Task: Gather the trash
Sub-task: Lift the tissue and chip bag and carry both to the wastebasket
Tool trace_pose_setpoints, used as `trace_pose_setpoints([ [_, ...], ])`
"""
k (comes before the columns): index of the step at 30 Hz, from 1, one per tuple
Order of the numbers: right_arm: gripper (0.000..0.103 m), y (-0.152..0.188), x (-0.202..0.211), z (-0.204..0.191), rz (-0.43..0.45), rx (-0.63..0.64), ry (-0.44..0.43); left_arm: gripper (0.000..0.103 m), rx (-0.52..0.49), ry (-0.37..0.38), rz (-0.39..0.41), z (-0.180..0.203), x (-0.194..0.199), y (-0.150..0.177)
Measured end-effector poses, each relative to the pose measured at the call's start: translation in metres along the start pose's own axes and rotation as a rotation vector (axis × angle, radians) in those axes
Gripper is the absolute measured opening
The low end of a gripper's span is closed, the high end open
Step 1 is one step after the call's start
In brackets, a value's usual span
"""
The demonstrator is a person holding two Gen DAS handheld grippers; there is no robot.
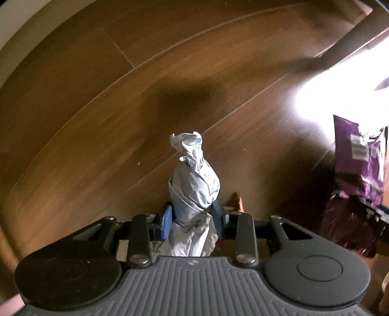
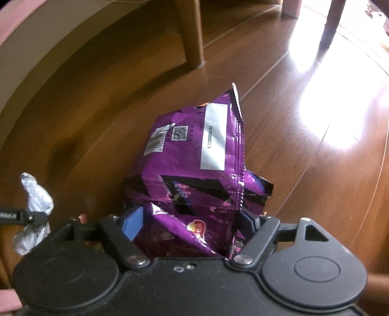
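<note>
A crumpled whitish paper wad (image 1: 194, 179) sticks up between the blue pads (image 1: 165, 220) of my left gripper (image 1: 192, 215), which is shut on it above the wooden floor. In the right wrist view the same wad (image 2: 36, 197) shows at the far left, pinched by a dark finger. A crinkled purple chip bag (image 2: 194, 150) with a barcode and a white label stands between the blue pads (image 2: 132, 223) of my right gripper (image 2: 192, 220), which grips its lower part. In the left wrist view the bag (image 1: 357, 155) hangs at the right edge.
Brown wooden floorboards (image 1: 97, 109) fill both views. A wooden furniture leg (image 2: 192, 36) stands beyond the bag, and a darker leg (image 2: 333, 21) at the top right. Bright sunlight glares on the floor (image 2: 340, 102) to the right. A pale wall base (image 1: 22, 39) curves along the upper left.
</note>
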State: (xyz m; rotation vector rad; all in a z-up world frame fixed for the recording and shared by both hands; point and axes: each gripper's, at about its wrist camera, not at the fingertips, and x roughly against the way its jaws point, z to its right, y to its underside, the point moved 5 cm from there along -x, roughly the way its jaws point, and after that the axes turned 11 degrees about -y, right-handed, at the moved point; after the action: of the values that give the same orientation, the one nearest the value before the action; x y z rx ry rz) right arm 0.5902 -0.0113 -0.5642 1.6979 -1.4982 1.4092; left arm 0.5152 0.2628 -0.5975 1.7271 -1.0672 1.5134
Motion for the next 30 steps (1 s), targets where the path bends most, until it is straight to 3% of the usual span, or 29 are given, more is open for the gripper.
trace_pose_setpoints([
  [15,0.048,0.043,0.135,-0.068,0.017,0.08,-0.181,0.033,0.035,0.057,0.053,-0.025,0.132,0.061],
  [22,0.044,0.064,0.22,-0.091,0.082,0.122,-0.281,0.033,0.053,0.128,0.115,-0.033,0.216,0.107],
  [30,0.044,0.075,0.314,-0.108,0.153,0.183,-0.327,0.033,0.032,0.192,0.21,-0.033,0.312,0.152],
])
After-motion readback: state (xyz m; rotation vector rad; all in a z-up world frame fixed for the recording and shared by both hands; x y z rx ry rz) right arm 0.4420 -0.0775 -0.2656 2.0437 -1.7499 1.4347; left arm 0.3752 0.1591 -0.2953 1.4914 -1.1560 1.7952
